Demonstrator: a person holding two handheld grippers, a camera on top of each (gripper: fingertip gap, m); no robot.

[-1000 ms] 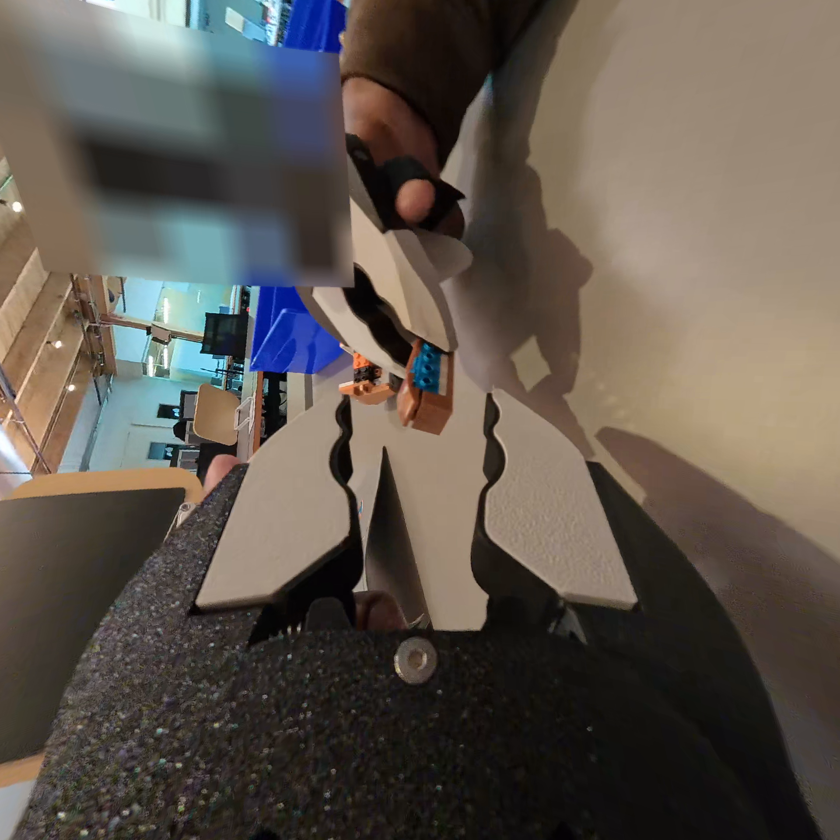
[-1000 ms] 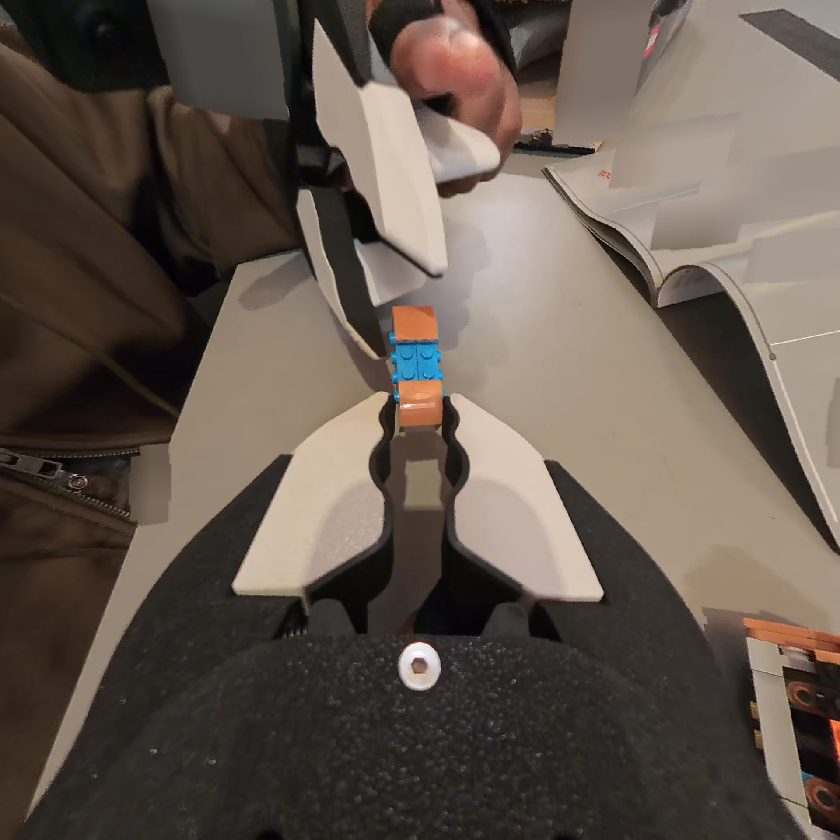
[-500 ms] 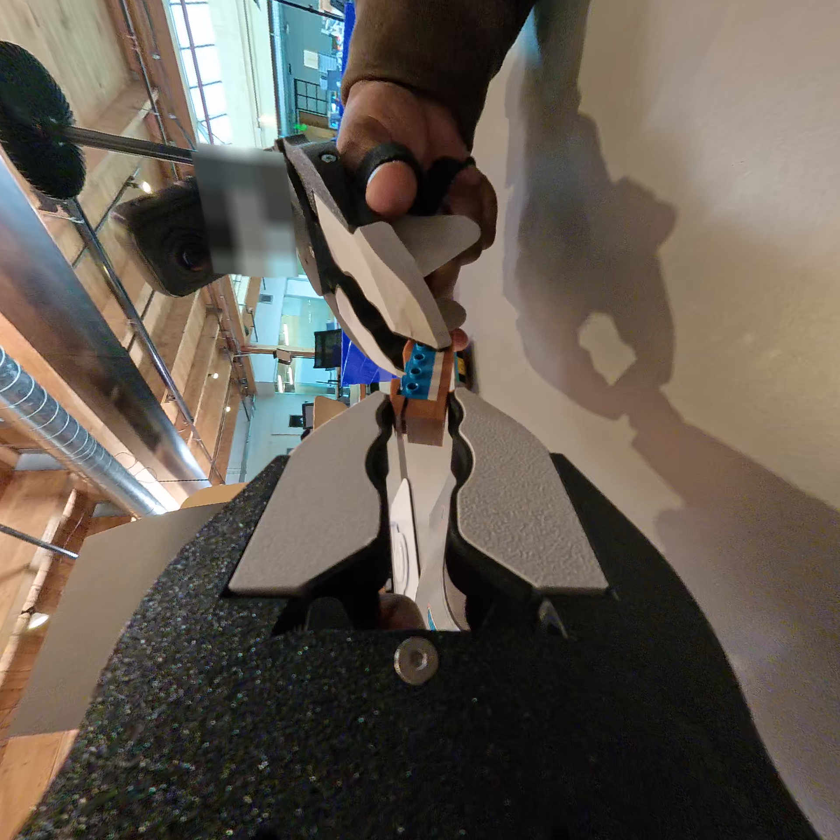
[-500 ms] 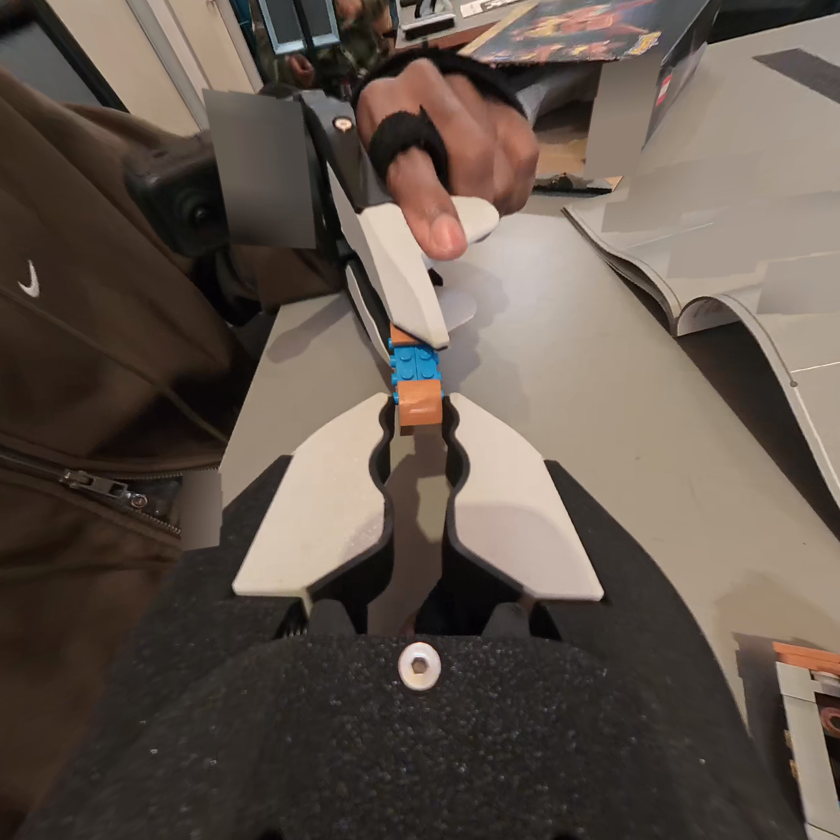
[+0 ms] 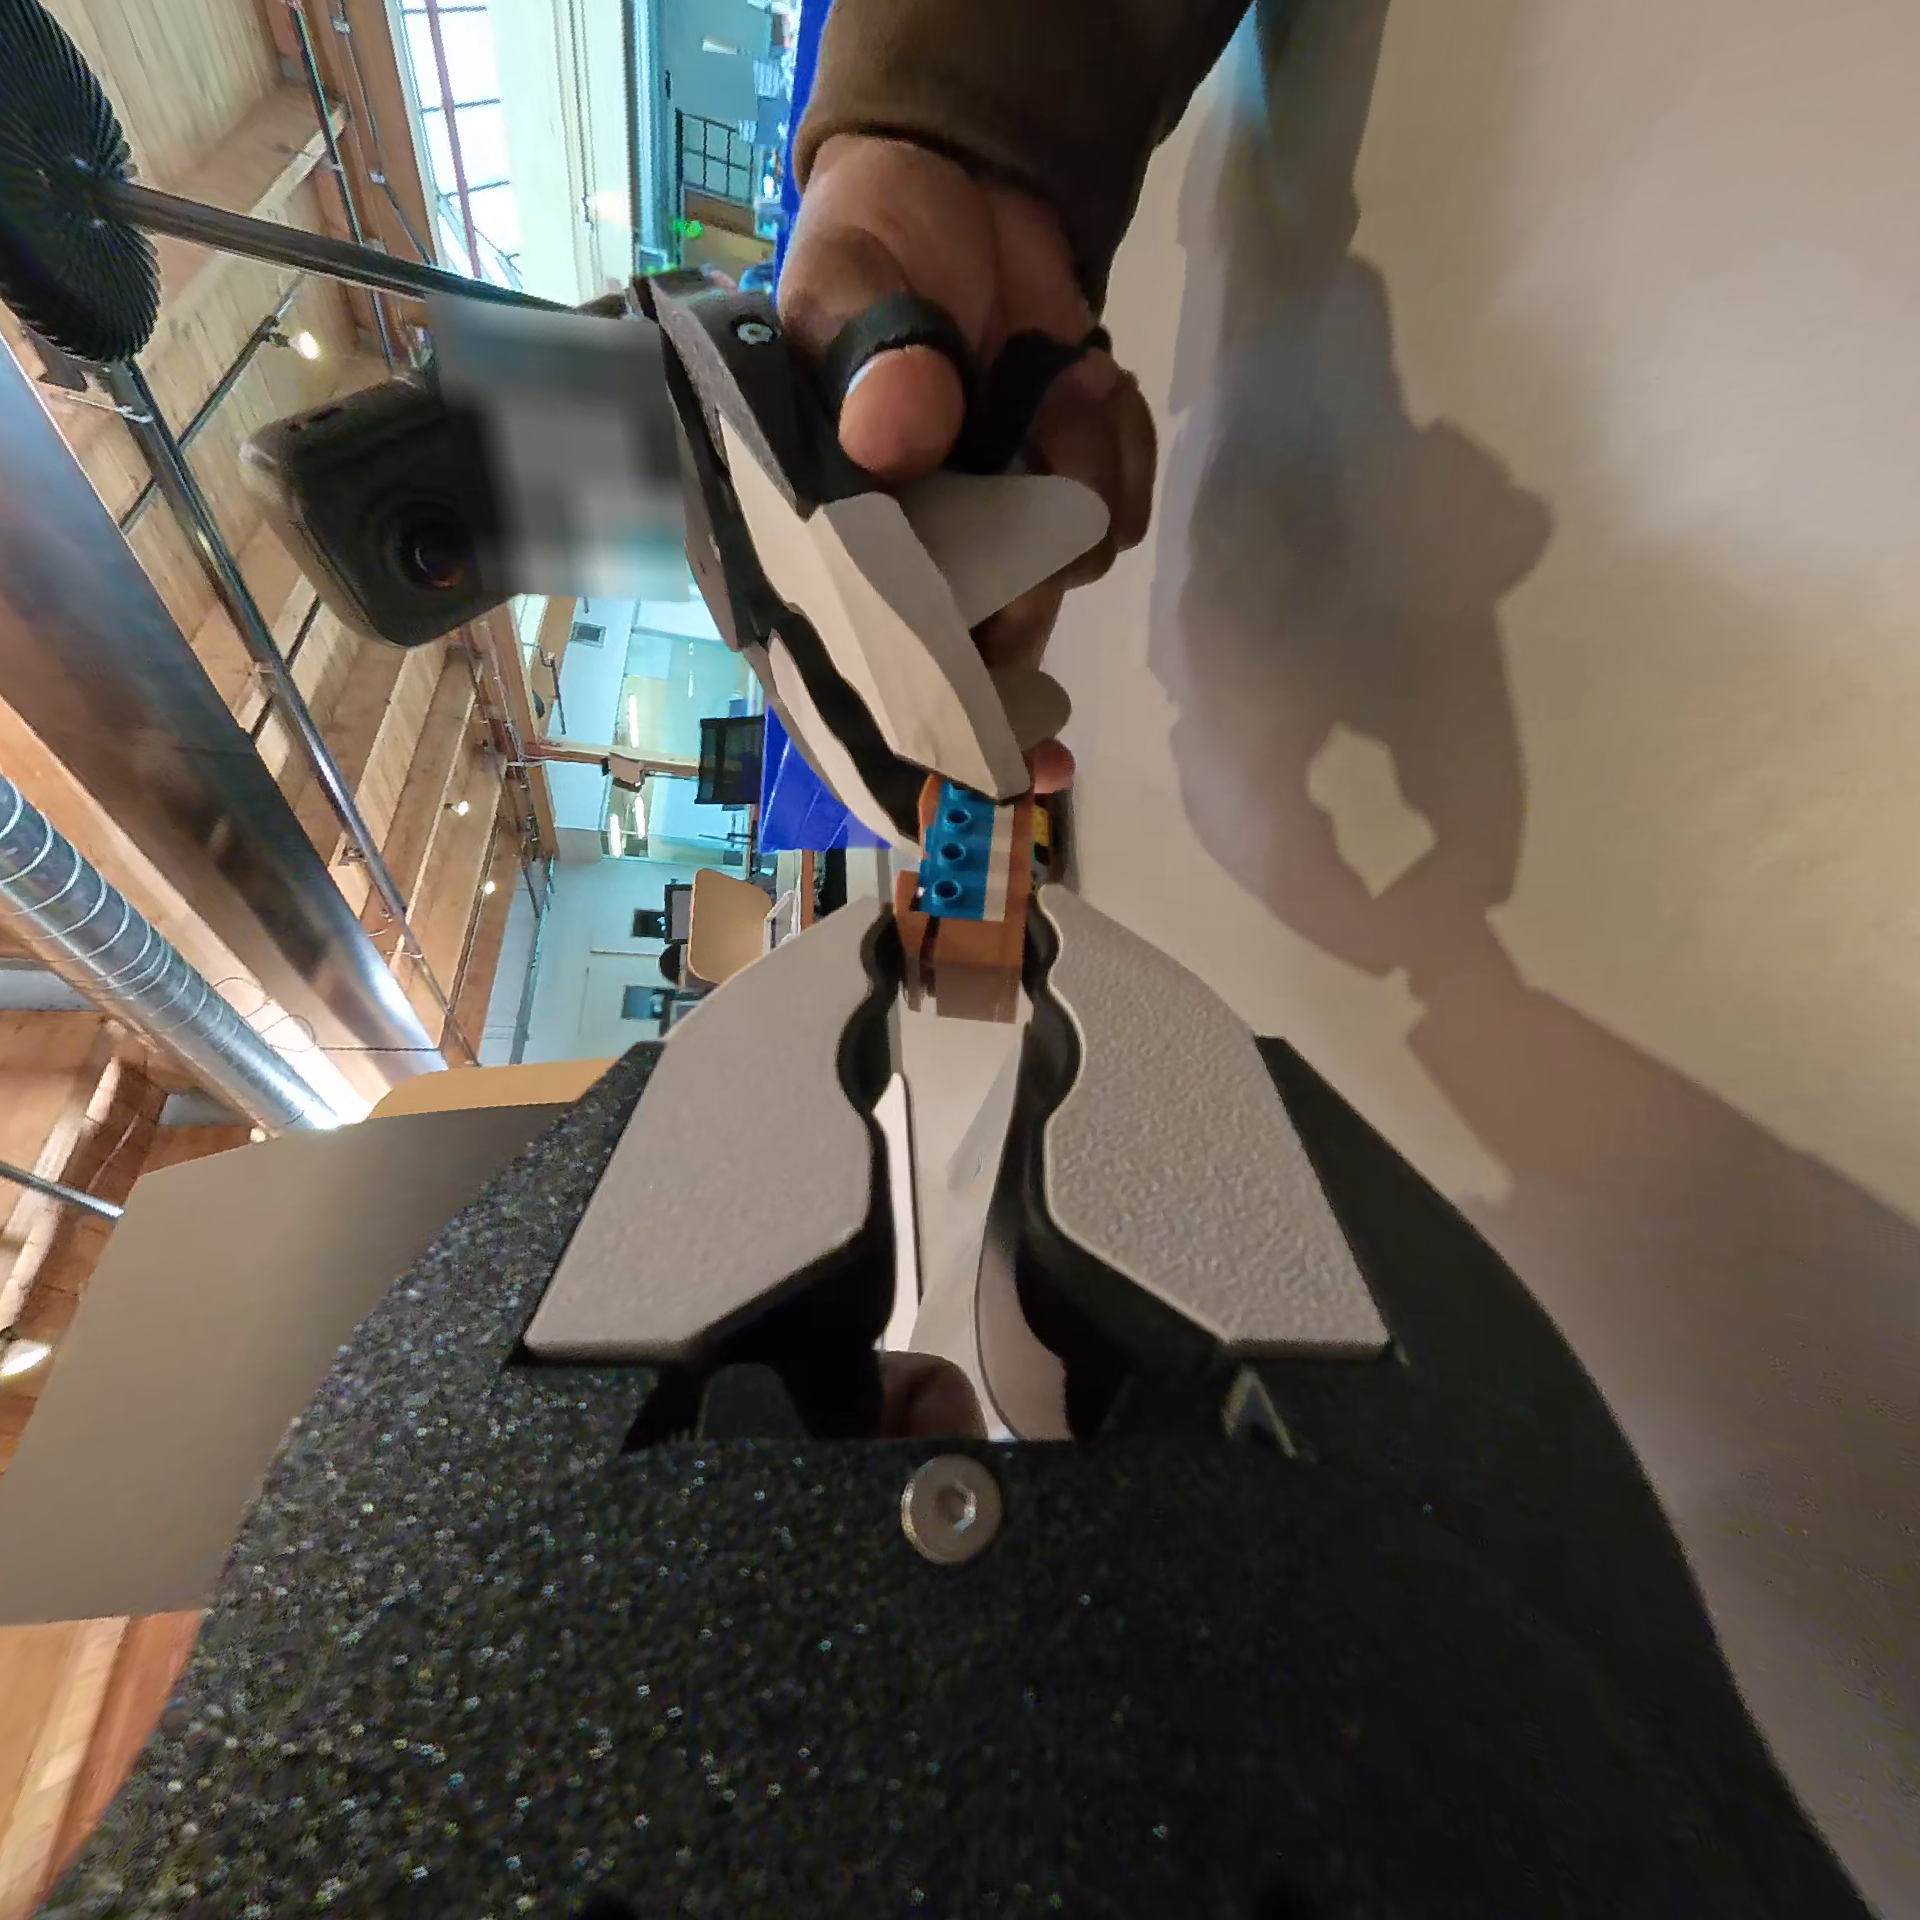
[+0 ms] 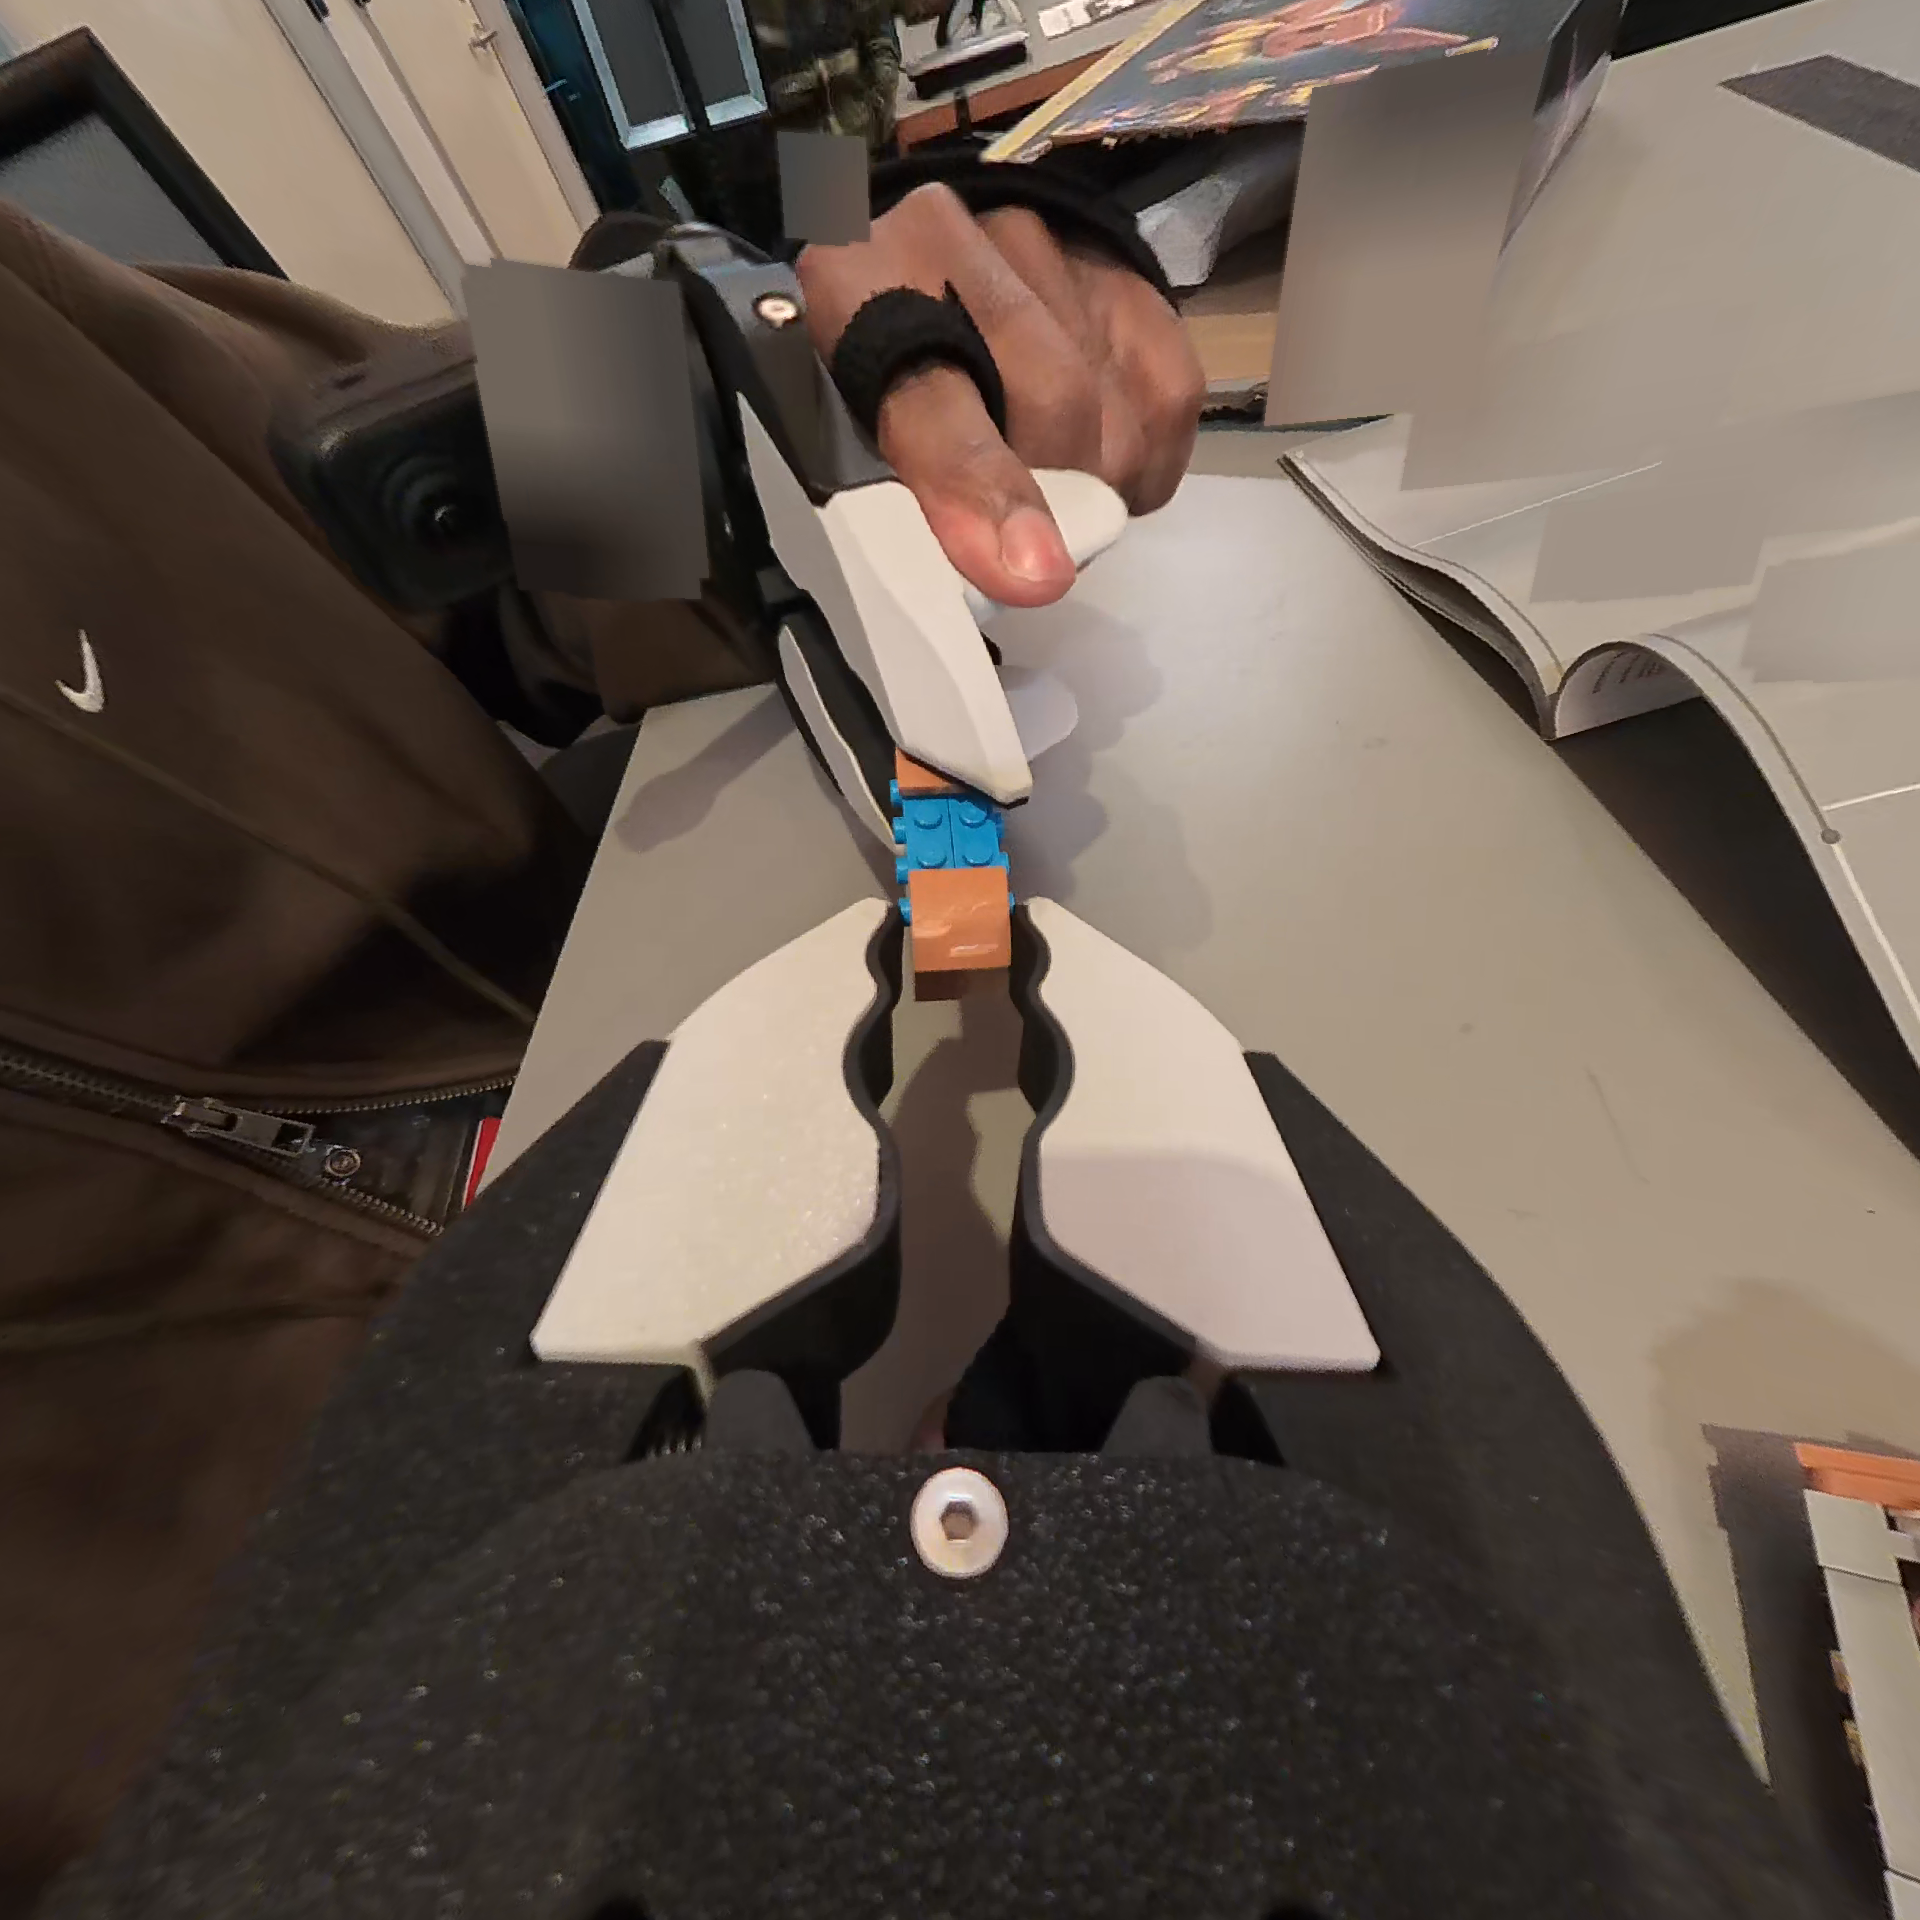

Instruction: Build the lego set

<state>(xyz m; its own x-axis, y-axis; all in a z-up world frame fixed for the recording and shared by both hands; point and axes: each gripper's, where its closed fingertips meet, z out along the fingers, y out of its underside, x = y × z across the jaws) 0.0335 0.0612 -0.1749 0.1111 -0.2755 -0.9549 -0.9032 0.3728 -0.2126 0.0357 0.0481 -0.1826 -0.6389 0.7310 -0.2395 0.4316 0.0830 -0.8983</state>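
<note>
**Small brick stack pinched from both ends**

Timber walls, ducting and a black fan fill the left of the left wrist view, with the pale tabletop (image 5: 1558, 416) tipped up on the right. Left tongs (image 5: 961, 956) are pressed onto the near brown end of the brick stack (image 5: 961, 894), a blue studded middle with brown pieces at either end, at 12 o'clock from the tips. Right tongs (image 5: 997, 795) reach in from 12 o'clock, gripped by a hand (image 5: 935, 312), their tips on the stack's far end.

From the right wrist view, the grey tabletop (image 6: 1351, 831) carries an open booklet (image 6: 1558, 623) at 2 o'clock and a part-built model (image 6: 1860, 1558) at 4 o'clock. Right tongs (image 6: 956, 935) pinch the near brown block of the brick stack (image 6: 951, 862), which is held above the tabletop. Left tongs (image 6: 961, 790) close on its far end from 12 o'clock, under a hand (image 6: 1018, 343).

Risk, as I judge it: both grips sit only on the end pieces. A twist or pull between the two tools could split the stack at the blue bricks, or squeezing off-axis could pop a brown block free and drop it.
</note>
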